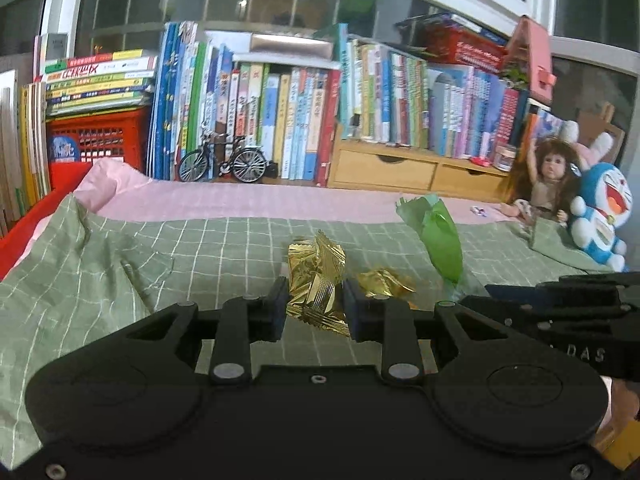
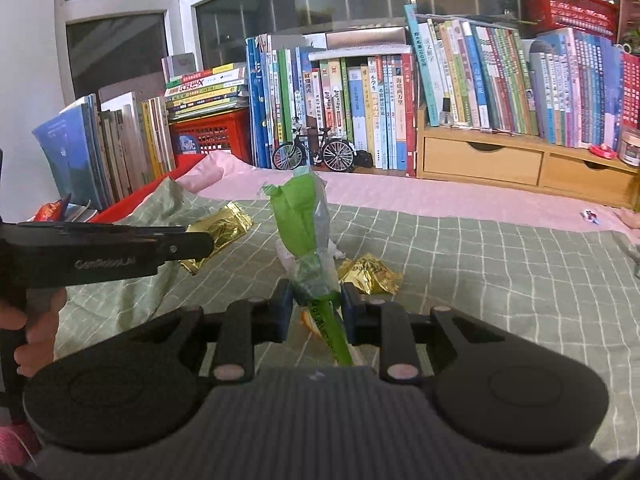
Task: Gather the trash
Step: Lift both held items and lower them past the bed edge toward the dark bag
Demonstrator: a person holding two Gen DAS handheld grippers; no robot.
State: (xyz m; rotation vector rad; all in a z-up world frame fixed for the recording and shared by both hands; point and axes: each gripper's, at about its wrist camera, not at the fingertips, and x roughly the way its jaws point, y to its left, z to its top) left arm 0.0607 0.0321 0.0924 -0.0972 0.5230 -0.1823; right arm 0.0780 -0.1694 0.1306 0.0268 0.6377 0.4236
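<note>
Left gripper (image 1: pixel 316 304): tilted somewhat downward over the bed, jaws narrow and pressed on a gold wrapper (image 1: pixel 318 282) from both sides.
Right gripper (image 2: pixel 316 306): also angled down, beside the left one, jaws narrow and clamped on a green wrapper (image 2: pixel 310 240).
Hand: fingers (image 2: pixel 34 332) show at the left edge of the right wrist view, curled round the handle of the left tool.
Gold wrapper: crumpled shiny foil with zigzag-cut edges, lifted off the green checked bedspread (image 1: pixel 200 264); it stands up between the pads, long axis roughly upright.
Green wrapper: long, part bright green, part clear film, with print on its lower strip; pinched near its lower third, long axis close to upright, its upper end leaning slightly left in the right wrist view.
Second gold wrapper (image 2: pixel 370 274): lies flat and crumpled on the bedspread, just right of the green one, touched by neither gripper.
Behind: pink sheet (image 1: pixel 280 200), a row of books (image 1: pixel 280 120), a model bicycle (image 1: pixel 222 160).
</note>
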